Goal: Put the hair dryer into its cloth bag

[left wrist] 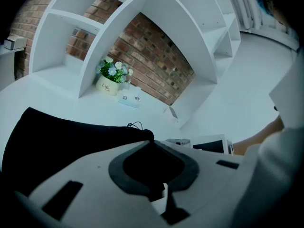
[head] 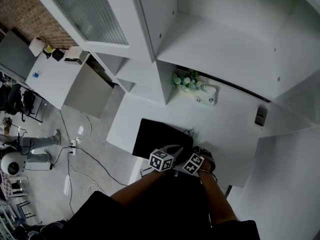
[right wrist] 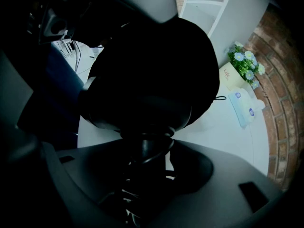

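We pinch the cloth bag [left wrist: 61, 137] in the left gripper [left wrist: 153, 142], jaws shut, and just right of it clamp the hair dryer [right wrist: 147, 65] in the right gripper [right wrist: 151, 152].

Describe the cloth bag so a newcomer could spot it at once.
Start at the white counter under the white shelving, then come forward from the flower pot and tissue pack. The cloth bag is the flat black rectangle lying there, its near edge pinched by the left gripper. Unlike the rounded hair dryer in the right gripper, it is limp cloth.
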`<state>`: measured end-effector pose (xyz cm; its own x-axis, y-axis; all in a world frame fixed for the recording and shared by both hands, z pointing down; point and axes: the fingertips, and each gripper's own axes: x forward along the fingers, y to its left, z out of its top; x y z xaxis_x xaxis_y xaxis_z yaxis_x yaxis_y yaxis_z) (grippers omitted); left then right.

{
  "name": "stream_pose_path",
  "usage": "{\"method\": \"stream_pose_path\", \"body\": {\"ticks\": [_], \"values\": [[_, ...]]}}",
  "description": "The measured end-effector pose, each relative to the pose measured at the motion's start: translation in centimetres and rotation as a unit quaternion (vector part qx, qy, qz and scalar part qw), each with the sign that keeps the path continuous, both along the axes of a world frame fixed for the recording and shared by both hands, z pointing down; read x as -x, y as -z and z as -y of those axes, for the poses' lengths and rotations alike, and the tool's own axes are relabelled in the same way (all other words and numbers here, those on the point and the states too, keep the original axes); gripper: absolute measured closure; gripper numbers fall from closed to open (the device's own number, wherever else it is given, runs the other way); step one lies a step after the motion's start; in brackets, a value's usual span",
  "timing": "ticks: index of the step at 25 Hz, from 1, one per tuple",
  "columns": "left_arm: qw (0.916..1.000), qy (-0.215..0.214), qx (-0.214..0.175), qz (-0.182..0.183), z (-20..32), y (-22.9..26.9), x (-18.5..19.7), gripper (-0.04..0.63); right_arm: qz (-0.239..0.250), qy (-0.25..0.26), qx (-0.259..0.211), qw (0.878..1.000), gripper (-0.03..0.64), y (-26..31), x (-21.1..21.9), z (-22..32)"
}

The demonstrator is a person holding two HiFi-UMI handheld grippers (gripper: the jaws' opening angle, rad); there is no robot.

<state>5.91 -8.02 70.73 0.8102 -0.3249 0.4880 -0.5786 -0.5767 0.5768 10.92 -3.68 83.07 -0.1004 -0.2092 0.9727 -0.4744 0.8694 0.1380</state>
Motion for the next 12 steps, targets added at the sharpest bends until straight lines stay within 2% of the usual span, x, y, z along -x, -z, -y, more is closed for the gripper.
{"method": "stream_pose_path", "body": {"ticks": [3,5,6,12], "values": [[1.0000,0.002,-0.002,0.000,-0.2,0.1,0.3,0.558,0.003,-0.014,-0.011,1.000,0.365,0.2,-0.3,-0.1],[1.0000,0.003,-0.001,-0.003,-0.4,0.3,0.5,0.558,0.010,-0.019,-0.002,1.000,0.355,0.3,-0.2,-0.4],[1.0000,0.004,-0.001,-0.004,-0.5,0.3,0.6,0.558,0.018,-0.022,0.004,1.000,0.320,0.5,0.0,-0.5],[1.0000,0.001,0.002,-0.009,-1.2,0.3,0.7,0.558,0.066,-0.031,0.009,0.997,0.314,2.4,0.4,-0.9]]}}
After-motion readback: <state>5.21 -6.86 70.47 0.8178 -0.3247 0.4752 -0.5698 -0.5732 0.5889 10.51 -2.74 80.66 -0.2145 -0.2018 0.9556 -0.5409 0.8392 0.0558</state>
